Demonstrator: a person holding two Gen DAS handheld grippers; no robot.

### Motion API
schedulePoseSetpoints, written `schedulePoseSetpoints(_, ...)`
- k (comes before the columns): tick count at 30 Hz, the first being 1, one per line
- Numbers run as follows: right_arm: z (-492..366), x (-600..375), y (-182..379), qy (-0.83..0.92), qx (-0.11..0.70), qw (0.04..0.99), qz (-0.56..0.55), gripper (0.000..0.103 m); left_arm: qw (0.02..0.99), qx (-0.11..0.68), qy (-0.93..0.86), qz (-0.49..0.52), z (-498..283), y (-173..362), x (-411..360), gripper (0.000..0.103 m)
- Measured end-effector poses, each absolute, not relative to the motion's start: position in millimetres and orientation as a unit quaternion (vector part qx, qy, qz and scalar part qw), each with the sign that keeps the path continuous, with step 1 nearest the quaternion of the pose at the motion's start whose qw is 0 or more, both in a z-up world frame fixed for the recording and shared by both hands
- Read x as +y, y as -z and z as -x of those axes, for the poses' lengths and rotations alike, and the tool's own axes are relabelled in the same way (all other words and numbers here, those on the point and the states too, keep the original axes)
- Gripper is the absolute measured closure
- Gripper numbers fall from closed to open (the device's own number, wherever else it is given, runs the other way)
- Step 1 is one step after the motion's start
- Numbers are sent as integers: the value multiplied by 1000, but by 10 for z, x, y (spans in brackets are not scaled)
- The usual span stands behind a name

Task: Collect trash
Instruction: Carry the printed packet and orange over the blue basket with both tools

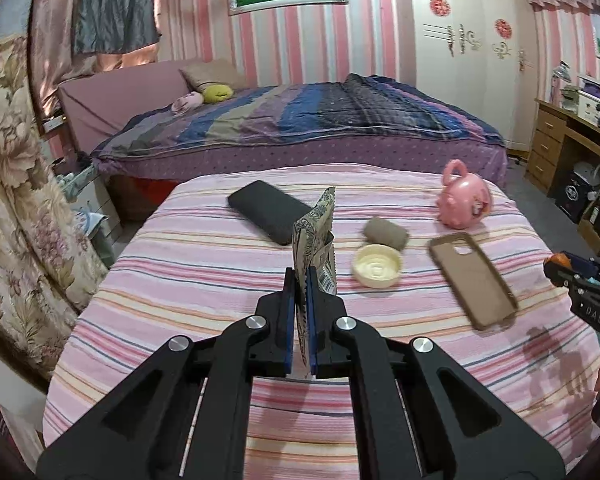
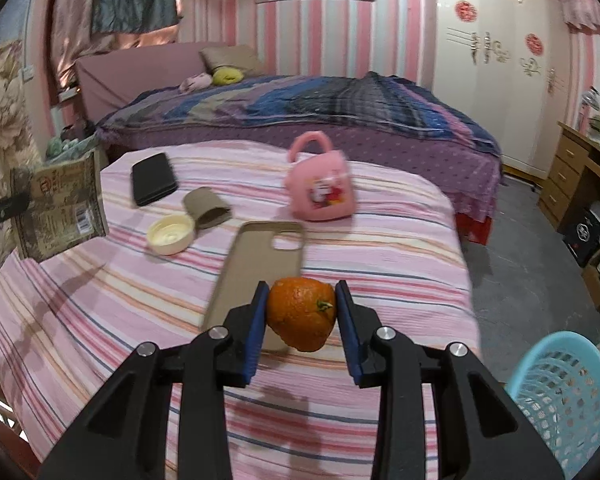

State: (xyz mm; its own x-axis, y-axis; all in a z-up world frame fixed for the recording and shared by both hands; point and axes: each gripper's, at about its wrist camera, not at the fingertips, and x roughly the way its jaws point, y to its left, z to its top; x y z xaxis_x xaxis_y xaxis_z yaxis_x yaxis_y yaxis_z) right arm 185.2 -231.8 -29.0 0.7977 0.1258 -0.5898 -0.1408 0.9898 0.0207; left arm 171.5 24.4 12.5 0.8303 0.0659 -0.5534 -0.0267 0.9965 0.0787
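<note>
While both loads hang above the striped bench point(image 2: 120, 300), the right gripper point(image 2: 302, 312) pinches the orange peel point(image 2: 300, 316) and the left gripper point(image 1: 300, 292) clamps an upright wrapper point(image 1: 314, 236); the blue basket point(image 2: 560, 392) sits low right, nearer the right arm.

L tongs point(image 1: 301, 280): clamped tight on wrapper point(image 1: 314, 236) | R tongs point(image 2: 302, 304): closed on orange peel point(image 2: 302, 314), both raised
</note>
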Motion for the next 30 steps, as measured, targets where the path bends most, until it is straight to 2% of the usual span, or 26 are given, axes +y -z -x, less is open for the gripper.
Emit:
schedulePoseSetpoints(20, -1481, -3589, 213, 31, 303, 953, 8, 69, 957, 269, 71, -81, -1475, -157, -1040, 99)
schedulePoseSetpoints(30, -1141, -4311, 172, 117, 289, 950, -7, 69, 952, 245, 155, -94, -1148, -265, -1971, 99)
